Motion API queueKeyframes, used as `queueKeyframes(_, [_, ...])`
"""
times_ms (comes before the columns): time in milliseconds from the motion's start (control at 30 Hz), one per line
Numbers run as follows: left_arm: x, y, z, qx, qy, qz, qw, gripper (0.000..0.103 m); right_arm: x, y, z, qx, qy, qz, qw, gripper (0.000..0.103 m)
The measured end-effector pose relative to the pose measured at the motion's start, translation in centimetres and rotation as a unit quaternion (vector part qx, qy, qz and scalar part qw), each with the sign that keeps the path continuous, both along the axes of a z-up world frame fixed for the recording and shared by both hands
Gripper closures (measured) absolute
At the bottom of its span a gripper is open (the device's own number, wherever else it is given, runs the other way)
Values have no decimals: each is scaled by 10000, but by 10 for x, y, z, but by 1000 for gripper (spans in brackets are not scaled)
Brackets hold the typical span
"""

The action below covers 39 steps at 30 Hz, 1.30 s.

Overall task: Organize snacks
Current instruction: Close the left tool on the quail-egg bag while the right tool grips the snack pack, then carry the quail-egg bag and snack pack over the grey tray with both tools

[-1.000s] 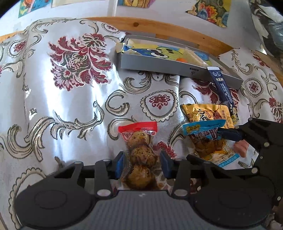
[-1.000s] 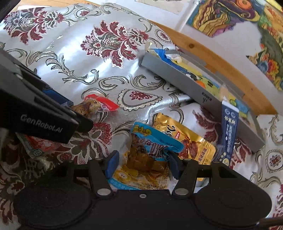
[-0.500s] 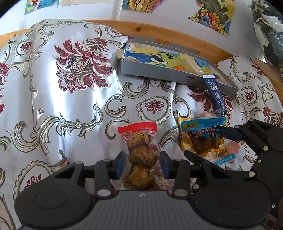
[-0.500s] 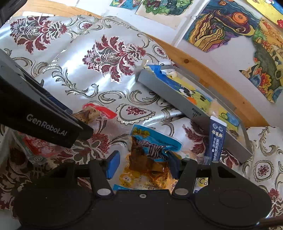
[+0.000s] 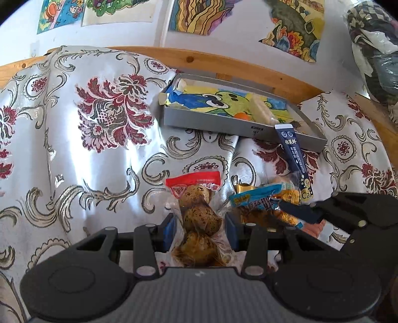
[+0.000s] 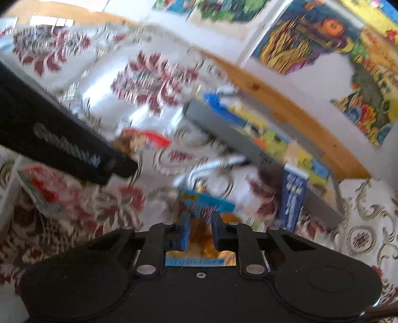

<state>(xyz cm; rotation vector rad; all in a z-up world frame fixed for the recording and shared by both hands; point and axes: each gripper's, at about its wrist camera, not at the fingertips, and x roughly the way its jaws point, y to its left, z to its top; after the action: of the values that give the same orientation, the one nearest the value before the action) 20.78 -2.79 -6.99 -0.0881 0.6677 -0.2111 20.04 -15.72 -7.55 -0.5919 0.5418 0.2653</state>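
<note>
while its two blue pads are pressing in from either side, the left claw (image 5: 200, 229) is clamping the clear pack of speckled eggs (image 5: 197, 218), whose red top strip is pointing away toward the grey tray (image 5: 223, 126). just to its right, the right claw (image 6: 200, 229) is pinching together on the blue-topped snack bag (image 6: 205, 202), with orange contents showing between its narrow-set pads; that view is blurred, so finer detail is hard to tell. beyond the bag, a gold packet (image 5: 288, 196) is lying partly under it, and a dark blue stick sachet (image 5: 294, 159) is leaning with its upper end against the front wall of the tray. the tray is sitting farther back, holding a flat cartoon-printed packet (image 5: 219, 101) and a pale long packet (image 5: 261, 111). everything is resting on a silvery cloth (image 5: 82, 159) with dark red floral motifs, which is covering a wooden desk (image 5: 211, 60) whose bare edge is showing behind the tray. colourful drawings (image 5: 199, 15) are hanging on the white wall beyond.
</note>
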Motion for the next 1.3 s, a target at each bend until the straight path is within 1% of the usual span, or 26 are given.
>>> queueKeyframes(33, [-1,0,-1,4,21,13,10000,57,1,-1,-2,77,109,-40,9999,69])
queueKeyframes(67, [-1,1,-3,3,56,27,10000,57,3,-3,-2,195,211,-94,9995,51])
queueKeyframes(100, [-1,1,-5,-6,85,51,10000,57,4,-5,-3,296,265,-144,9991,43])
queueKeyframes(133, [0,2,-6,-24,108,75,9999,57,6,-6,-3,369,241,-211,9988,30])
queueKeyframes(167, [0,3,-7,-43,121,90,9999,57,7,-7,-4,377,160,-275,9988,24])
queueKeyframes(200, [1,4,-8,-47,123,103,9999,57,8,-5,-5,338,69,-307,9989,24])
queueKeyframes(233, [1,4,-8,-43,116,119,9999,57,11,-3,-8,280,0,-305,9991,24])
queueKeyframes(300, [2,6,-7,-60,103,155,9998,57,19,2,-15,214,21,-244,9995,24])
queueKeyframes(400, [5,7,-6,-91,99,205,9997,57,28,7,-30,12,146,-210,9997,30])
queueKeyframes(433, [6,6,-6,-106,99,222,9996,57,29,7,-33,-38,127,-233,9996,33])
queueKeyframes(500, [8,6,-4,-146,94,249,9995,57,31,7,-35,6,112,-243,9996,36])
queueKeyframes(533, [9,5,-3,-155,85,252,9995,57,31,7,-35,12,89,-237,9997,41])
queueKeyframes(833, [6,-2,4,-138,-13,221,9997,57,23,10,-36,-304,-187,-184,9992,43])
queueKeyframes(900, [6,-3,7,-146,-44,224,9996,57,18,10,-32,-295,-301,-191,9989,51])
queueKeyframes(933, [5,-4,8,-145,-66,224,9996,57,16,10,-28,-288,-384,-176,9987,63])
queueKeyframes(967, [5,-4,10,-145,-95,226,9996,57,15,11,-25,-306,-459,-159,9984,73])
queueKeyframes(1033, [4,-5,12,-143,-131,220,9996,57,12,13,-23,-370,-556,-101,9977,73])
queueKeyframes(1133, [3,-6,12,-133,-130,213,9996,57,12,13,-27,-401,-490,-48,9980,73])
queueKeyframes(1233, [3,-5,9,-136,-71,238,9996,57,10,13,-24,-328,-484,-11,9983,76])
queueKeyframes(1300, [3,-5,8,-154,-37,265,9995,57,8,16,-25,-439,-542,40,9976,78])
